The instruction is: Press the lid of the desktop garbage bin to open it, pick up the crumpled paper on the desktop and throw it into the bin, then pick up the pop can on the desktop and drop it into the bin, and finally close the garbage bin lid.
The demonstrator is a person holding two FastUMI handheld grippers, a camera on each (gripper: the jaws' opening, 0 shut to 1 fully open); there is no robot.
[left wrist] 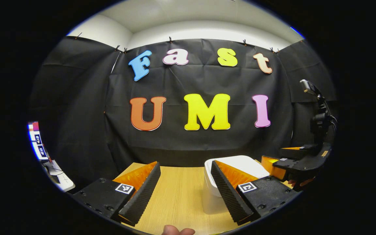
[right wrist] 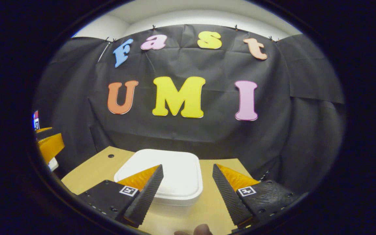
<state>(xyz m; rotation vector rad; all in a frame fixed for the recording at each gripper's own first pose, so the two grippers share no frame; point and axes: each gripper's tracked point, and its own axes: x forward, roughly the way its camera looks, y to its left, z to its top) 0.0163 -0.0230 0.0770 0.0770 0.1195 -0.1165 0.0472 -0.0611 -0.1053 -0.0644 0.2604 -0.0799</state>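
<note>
White bin [right wrist: 165, 178] sits lidded on the tabletop [left wrist: 178, 192]; both tongs, left [left wrist: 184, 192] and right [right wrist: 186, 192], gape wide and empty, so nothing looks started

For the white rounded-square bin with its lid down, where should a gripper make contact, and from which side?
Not a grasp: press the flat lid of the white bin from above. The open right gripper already hovers over it, with the lid top broad and level.

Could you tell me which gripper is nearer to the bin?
Right. The right gripper hangs open just over the bin; the left gripper is open beside it, bin behind its right finger.
</note>
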